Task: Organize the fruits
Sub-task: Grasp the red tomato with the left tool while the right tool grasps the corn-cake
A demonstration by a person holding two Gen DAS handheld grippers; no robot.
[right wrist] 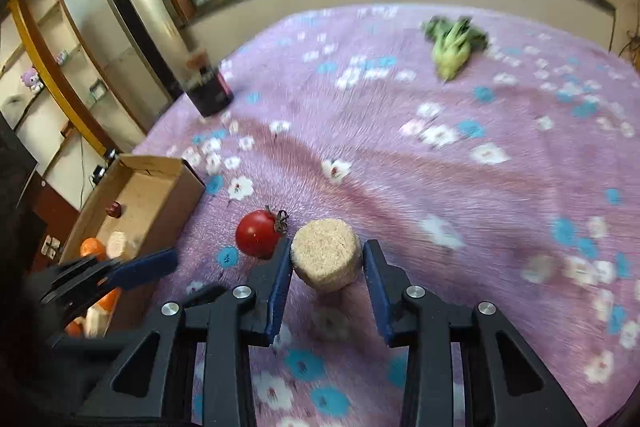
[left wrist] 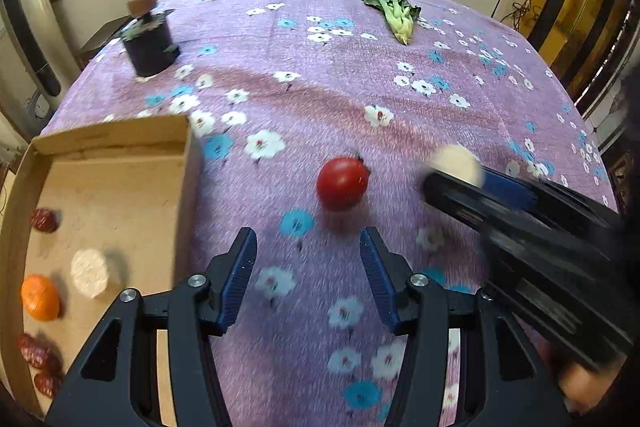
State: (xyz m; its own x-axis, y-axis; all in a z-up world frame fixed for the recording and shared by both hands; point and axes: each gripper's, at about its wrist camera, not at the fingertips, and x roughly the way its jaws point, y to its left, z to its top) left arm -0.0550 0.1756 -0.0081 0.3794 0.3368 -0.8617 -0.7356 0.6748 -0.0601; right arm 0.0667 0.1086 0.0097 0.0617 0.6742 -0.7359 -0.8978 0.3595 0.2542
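Observation:
A red tomato (left wrist: 342,183) with a green stem lies on the purple flowered cloth. My left gripper (left wrist: 308,233) hangs just short of it, open and with nothing between its pads. Right of the tomato (right wrist: 258,233), my right gripper (right wrist: 328,245) is shut on a round beige rice cake (right wrist: 326,259), both blue pads against its sides. In the left wrist view that cake (left wrist: 456,161) shows at the right gripper's (left wrist: 432,183) tip. A shallow cardboard box (left wrist: 112,131) at the left holds an orange (left wrist: 40,297), another rice cake (left wrist: 90,271) and several red dates (left wrist: 44,219).
A leafy green vegetable (left wrist: 394,13) lies at the far right of the table. A dark cylinder with a cork top (left wrist: 150,43) stands at the far left. Behind the table run a wall and windows. The box (right wrist: 160,163) sits at the table's left edge.

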